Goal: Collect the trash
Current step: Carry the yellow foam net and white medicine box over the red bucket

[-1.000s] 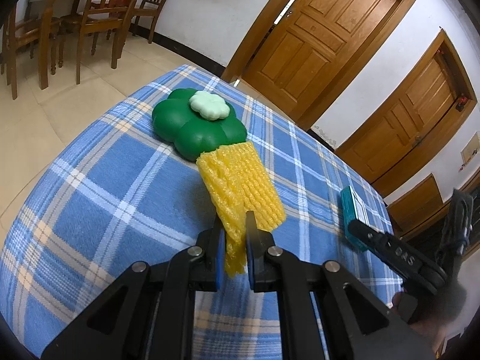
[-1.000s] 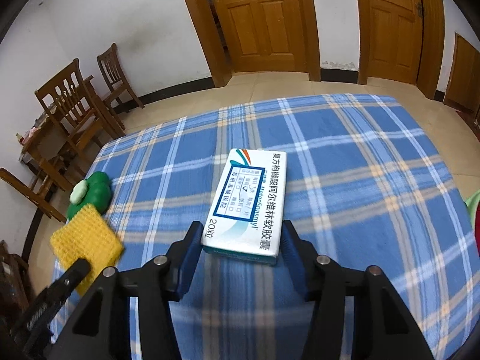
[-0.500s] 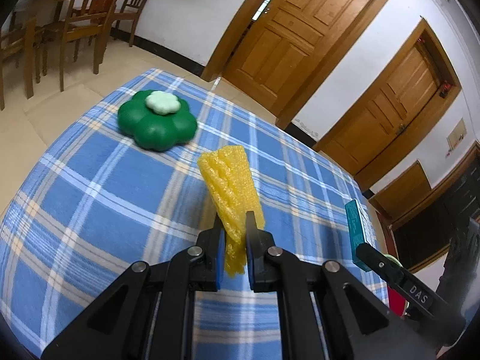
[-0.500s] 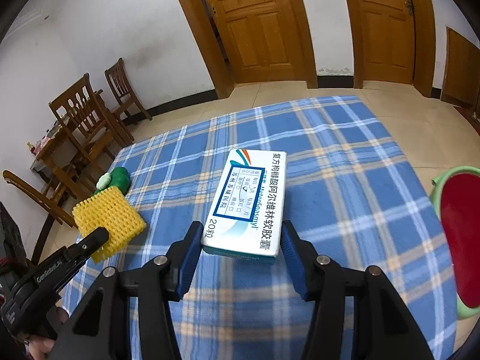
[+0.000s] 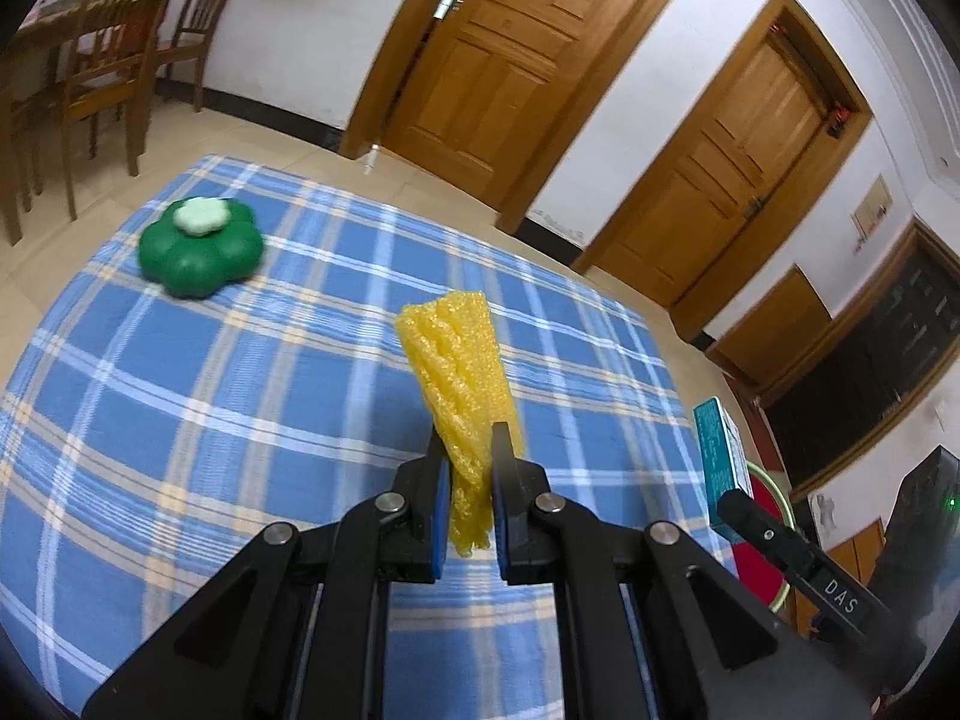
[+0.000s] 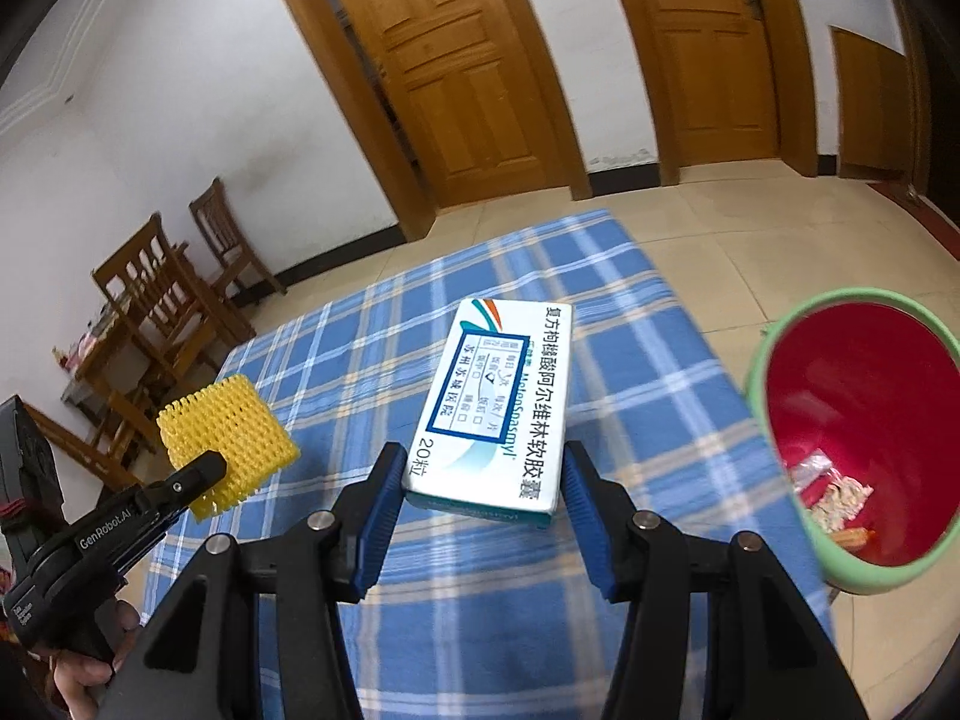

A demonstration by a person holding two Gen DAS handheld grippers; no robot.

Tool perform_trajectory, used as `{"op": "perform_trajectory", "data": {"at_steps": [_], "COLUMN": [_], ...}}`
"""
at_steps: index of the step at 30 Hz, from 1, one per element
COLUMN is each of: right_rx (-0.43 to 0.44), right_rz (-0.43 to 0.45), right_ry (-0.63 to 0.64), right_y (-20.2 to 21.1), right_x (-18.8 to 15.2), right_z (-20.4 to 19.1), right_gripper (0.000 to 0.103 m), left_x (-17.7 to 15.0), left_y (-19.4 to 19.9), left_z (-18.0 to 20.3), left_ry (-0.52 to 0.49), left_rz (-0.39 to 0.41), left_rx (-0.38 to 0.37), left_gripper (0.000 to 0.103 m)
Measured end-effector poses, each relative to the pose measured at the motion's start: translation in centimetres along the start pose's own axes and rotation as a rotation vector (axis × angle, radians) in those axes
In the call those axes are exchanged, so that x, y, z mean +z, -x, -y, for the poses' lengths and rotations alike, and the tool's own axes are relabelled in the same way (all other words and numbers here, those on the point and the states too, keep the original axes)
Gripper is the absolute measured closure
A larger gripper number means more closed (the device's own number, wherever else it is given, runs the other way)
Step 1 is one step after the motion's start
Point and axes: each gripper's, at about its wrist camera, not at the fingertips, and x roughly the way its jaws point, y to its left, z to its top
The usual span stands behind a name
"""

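Note:
My left gripper (image 5: 469,450) is shut on a yellow foam net (image 5: 462,378), held upright above the blue checked tablecloth (image 5: 240,396). The same foam net (image 6: 225,438) shows at the left of the right wrist view, pinched in the left gripper (image 6: 207,468). My right gripper (image 6: 480,480) is shut on a white medicine box (image 6: 501,402) with blue print, carried flat above the cloth. That box (image 5: 720,459) appears edge-on at the right of the left wrist view. A bin (image 6: 759,372) with a green rim and red inside stands beside the table at the right, with scraps at its bottom.
A green flower-shaped container (image 5: 201,246) with a pale lid sits at the far left of the tablecloth. Wooden chairs (image 6: 168,306) stand on the tiled floor to the left. Wooden doors (image 5: 498,54) line the far wall. A hand (image 6: 78,672) grips the left tool's handle.
Both grippers rose and swung toward the right with their loads. The green container fell back to the left, and the red bin came fully into the right wrist view.

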Motion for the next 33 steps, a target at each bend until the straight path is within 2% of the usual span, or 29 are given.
{"op": "perform_trajectory", "data": {"at_steps": [17,33], "right_rx": [-0.094,-0.182], "right_rz": [0.085,0.086], "right_ry": [-0.19,-0.372], "right_y": [5.2,6.6], "right_x": [-0.2,-1.6], "right_z": [9.8,18.2], "right_gripper": [0.048,0.047], "left_x": [-1.1,-3.8], "left_y": [-1.5,-5.2], "left_z": [10.0,19.1], "left_ry": [-0.185,-0.357], "left_rz": [-0.084,-0.192], "left_rx": [-0.11,-0.186], "left_gripper": [0.093,0.093]}}
